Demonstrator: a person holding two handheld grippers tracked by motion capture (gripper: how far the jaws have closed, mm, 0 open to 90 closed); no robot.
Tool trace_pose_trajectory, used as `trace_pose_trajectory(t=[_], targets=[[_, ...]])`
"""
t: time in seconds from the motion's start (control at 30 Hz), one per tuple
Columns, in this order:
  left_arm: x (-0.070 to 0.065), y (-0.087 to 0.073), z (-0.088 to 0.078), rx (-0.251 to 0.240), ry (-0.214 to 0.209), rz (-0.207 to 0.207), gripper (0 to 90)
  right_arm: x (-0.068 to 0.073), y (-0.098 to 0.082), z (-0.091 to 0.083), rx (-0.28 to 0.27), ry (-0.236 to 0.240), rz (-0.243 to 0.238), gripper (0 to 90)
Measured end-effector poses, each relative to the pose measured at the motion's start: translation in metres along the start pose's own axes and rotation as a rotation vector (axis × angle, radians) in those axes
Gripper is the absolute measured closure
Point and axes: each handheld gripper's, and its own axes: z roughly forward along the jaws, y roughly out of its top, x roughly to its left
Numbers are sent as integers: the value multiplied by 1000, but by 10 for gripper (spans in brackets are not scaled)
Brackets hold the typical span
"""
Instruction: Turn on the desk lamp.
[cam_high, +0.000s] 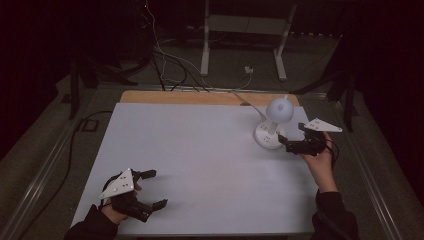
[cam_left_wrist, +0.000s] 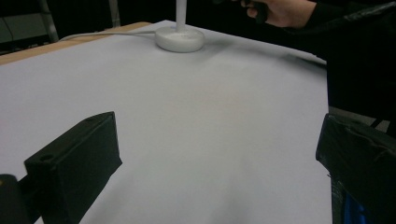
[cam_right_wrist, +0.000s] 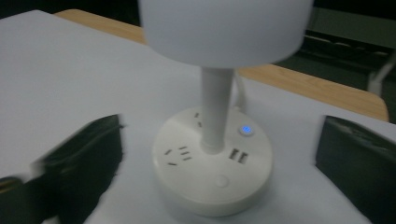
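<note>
A white desk lamp (cam_high: 278, 111) with a round head stands at the back right of the white table top (cam_high: 200, 155). Its round base (cam_right_wrist: 212, 172) carries sockets, two USB ports and a small button lit blue (cam_right_wrist: 246, 129). My right gripper (cam_high: 291, 134) is just right of the base and points left at it. In the right gripper view the right gripper (cam_right_wrist: 222, 140) stands open, its jaws on either side of the base with gaps to it. My left gripper (cam_high: 156, 189) rests open near the front left edge, with nothing between the left gripper's (cam_left_wrist: 217, 149) jaws.
The lamp's white cable (cam_high: 245, 102) runs back over the wooden strip (cam_high: 200, 97) at the table's far edge. Behind the table are floor cables (cam_high: 170, 65) and a white frame on legs (cam_high: 240, 30). Dark stands flank the table.
</note>
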Motion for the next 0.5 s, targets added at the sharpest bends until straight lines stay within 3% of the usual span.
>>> trace_pose_trajectory(t=[0.1,0.5], targets=[[0,0,0,2,-2,1,3,-3,-4,5,7,-19,33,211],[0,0,0,4,-2,3,3,-4,-14,11,2,-12,19,557]])
